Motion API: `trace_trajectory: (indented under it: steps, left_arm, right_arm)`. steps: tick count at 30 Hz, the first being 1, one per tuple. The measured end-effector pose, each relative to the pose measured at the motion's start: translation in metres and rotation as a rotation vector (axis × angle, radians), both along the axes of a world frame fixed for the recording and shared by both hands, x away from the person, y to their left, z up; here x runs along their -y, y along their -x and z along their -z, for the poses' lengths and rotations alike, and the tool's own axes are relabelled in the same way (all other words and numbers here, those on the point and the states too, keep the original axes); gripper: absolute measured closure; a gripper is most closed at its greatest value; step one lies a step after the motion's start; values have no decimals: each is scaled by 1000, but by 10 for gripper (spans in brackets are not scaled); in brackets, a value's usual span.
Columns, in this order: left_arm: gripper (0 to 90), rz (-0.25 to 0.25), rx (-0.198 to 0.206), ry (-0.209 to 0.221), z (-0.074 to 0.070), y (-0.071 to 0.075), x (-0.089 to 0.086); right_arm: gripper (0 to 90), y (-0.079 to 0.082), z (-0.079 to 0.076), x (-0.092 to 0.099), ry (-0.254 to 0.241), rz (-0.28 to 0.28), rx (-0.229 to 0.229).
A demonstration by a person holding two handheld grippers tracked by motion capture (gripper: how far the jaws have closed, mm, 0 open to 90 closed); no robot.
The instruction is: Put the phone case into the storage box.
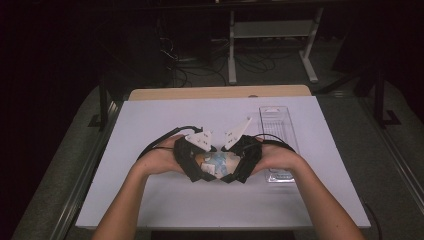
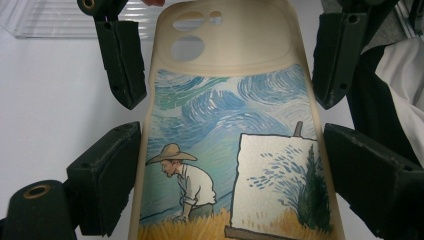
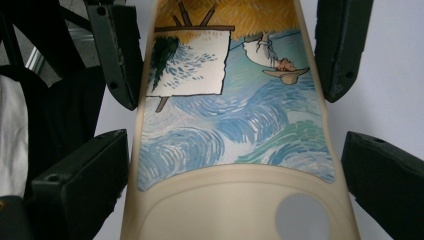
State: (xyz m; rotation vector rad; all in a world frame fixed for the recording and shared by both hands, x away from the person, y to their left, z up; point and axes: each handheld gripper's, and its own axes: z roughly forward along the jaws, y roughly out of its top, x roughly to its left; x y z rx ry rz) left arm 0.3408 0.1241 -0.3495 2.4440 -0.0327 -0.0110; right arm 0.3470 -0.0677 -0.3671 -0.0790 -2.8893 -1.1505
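Observation:
A beige phone case (image 1: 218, 162) printed with a painter, an easel and a swirling blue sky sits between my two grippers over the middle of the white table (image 1: 150, 200). My left gripper (image 1: 208, 173) comes in from the left. In the left gripper view its jaws press both long edges of the phone case (image 2: 225, 150) at the painter end, so the left gripper (image 2: 235, 175) is shut on it. My right gripper (image 1: 229, 175) comes in from the right. The right gripper (image 3: 235, 185) is shut across the phone case (image 3: 225, 125) at the camera-cutout end.
A clear plastic tray (image 1: 277, 130) lies on the table just right of my right hand, and it appears again as the clear plastic tray (image 2: 50, 20) in the left gripper view. Bare wood of the table (image 1: 220, 92) shows at the far edge. Beyond it stand desk legs and cables.

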Motion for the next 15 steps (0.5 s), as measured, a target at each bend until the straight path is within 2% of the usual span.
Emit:
trace_trajectory:
  steps: [4, 7, 15]
  left_arm:
    - [111, -2, -3, 1, 0, 1, 0]
    - [111, -4, -4, -3, 1, 1, 0]
    - [111, 11, 4, -16, 0, 0, 0]
  right_arm:
    - [2, 0, 1, -1, 15, -1, -3]
    - [77, 0, 1, -1, 14, -11, -3]
    - [88, 0, 1, -1, 23, -25, -7]
